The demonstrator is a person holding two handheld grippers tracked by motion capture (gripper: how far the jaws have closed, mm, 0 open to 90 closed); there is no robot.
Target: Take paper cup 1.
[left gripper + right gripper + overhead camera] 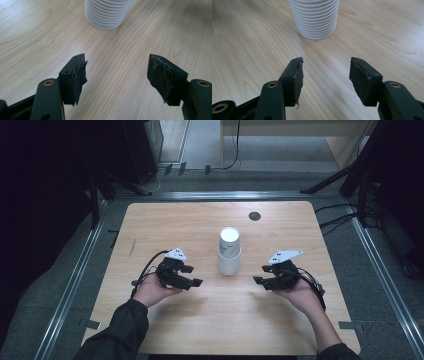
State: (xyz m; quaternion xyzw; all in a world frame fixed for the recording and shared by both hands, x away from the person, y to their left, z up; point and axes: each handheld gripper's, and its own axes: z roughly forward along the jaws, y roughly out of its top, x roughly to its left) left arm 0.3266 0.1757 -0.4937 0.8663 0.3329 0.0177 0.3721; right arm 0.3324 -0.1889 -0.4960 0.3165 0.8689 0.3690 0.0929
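A stack of white ribbed paper cups (229, 251) stands upside down at the middle of the wooden table (200, 220). My left gripper (192, 275), held in a hand, lies low to the left of the stack and points at it. My right gripper (260, 274) mirrors it on the stack's right side. In the left gripper view the stack (106, 13) stands ahead of my left gripper (117, 75), whose jaws are apart and hold nothing. The right gripper view shows the stack (314, 17) just beyond my right gripper (325, 75), open over bare wood.
A small dark round cap (254, 216) sits in the tabletop behind the stack. Metal rails (75, 275) run along the floor on both sides of the table. Cables (340, 217) and dark stands lie beyond the far right corner.
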